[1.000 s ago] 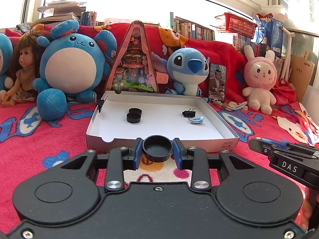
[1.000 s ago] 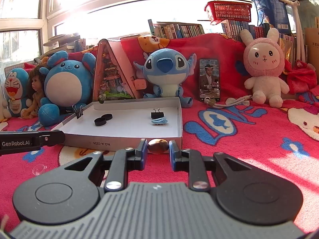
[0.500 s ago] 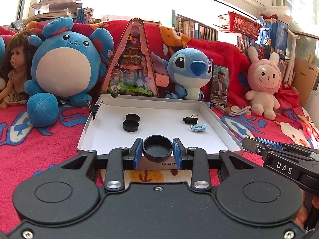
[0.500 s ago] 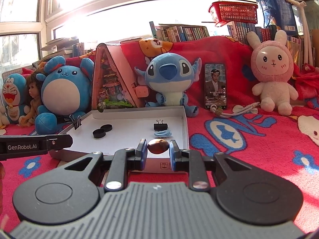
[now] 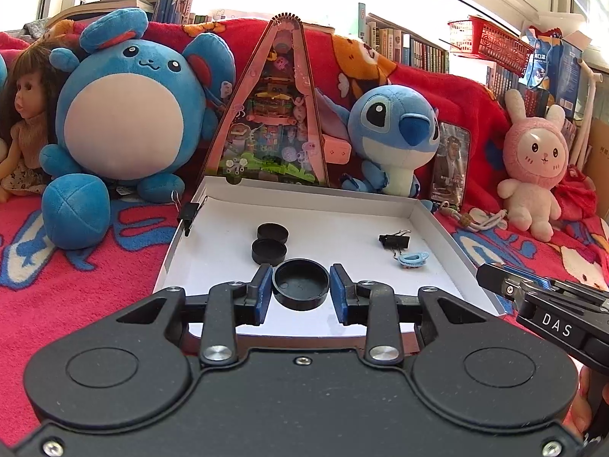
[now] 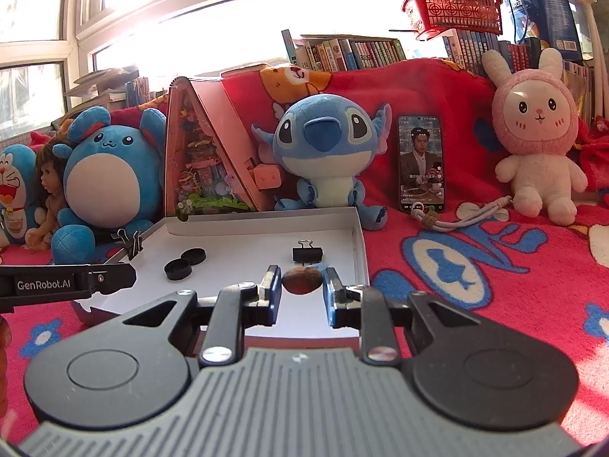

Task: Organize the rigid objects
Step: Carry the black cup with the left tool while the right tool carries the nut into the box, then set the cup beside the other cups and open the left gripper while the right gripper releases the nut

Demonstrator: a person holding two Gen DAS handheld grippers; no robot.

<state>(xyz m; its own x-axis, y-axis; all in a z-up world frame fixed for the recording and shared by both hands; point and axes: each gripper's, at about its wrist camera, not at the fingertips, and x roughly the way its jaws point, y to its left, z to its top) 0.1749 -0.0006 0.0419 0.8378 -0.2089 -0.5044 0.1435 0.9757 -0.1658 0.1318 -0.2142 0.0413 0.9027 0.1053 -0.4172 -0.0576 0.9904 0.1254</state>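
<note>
Between left tongs, black cap

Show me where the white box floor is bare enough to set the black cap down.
The white box floor is bare between the two black caps and the binder clip, and along the back wall. The near-left corner looks free too. It is crowded at the right, where the clip and a blue trinket lie together.
</note>
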